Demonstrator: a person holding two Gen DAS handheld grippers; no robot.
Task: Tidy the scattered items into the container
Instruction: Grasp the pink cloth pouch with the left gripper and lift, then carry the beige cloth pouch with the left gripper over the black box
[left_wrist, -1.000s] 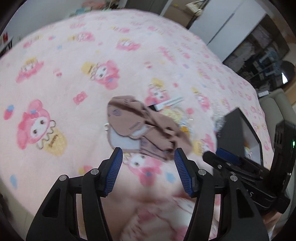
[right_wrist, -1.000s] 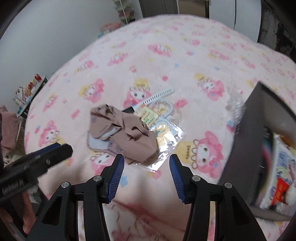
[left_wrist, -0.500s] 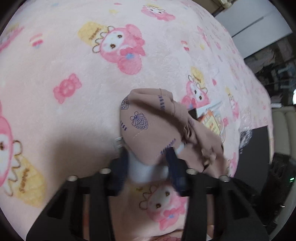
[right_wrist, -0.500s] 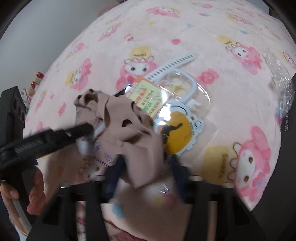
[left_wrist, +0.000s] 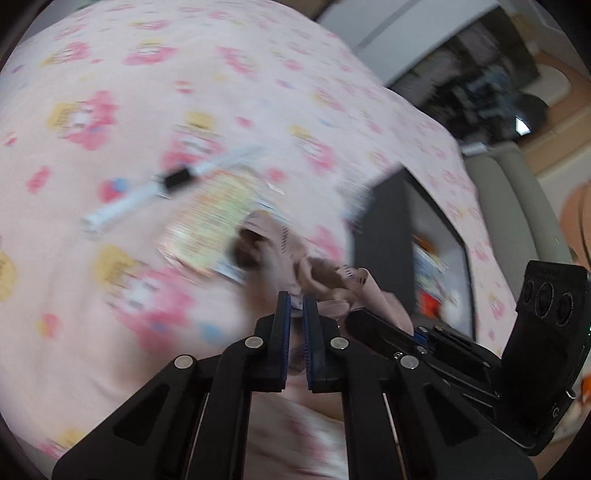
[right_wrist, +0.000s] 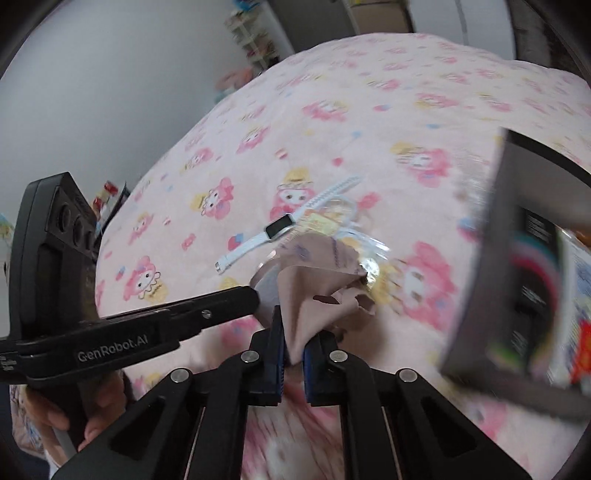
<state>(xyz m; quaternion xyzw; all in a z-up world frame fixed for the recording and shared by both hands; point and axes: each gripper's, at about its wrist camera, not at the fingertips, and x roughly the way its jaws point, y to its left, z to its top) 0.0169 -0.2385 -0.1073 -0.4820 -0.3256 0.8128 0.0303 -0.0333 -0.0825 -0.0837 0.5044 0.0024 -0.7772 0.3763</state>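
Lifted off the bedspread now, where a second ago lay flat: a crumpled tan-brown cloth garment with small dark printed marks (right_wrist: 325, 280), bunched and hanging between the two tools, raised just above a clear plastic packet with a yellow-green printed card inside (right_wrist: 347, 236). Pinched at one edge by the left gripper (left_wrist: 296, 299), blue-padded jaws just closed down to a narrow slit with fabric caught between them. Pinched at another edge by the right gripper (right_wrist: 293, 321), jaws likewise just closed tight on a fold of the same cloth. Seen from the right wrist, left tool reaching in from the left side, black body marked with white lettering, gripped from below by a hand (right_wrist: 92, 410). Uncovered beside the packet since the lift: a white-strapped wristwatch with a dark rectangular face (right_wrist: 280, 227), lying flat, strap stretched out both ways, touching the packet's edge. Underneath everything, a pink fleece bedspread printed with pink and yellow cartoon characters (right_wrist: 388, 122). Off to the right, near the cloth but apart from it, a dark grey open box with upright walls (right_wrist: 491, 266), holding colourful printed packages; contents too blurred to name. Left wrist view heavily smeared by motion.
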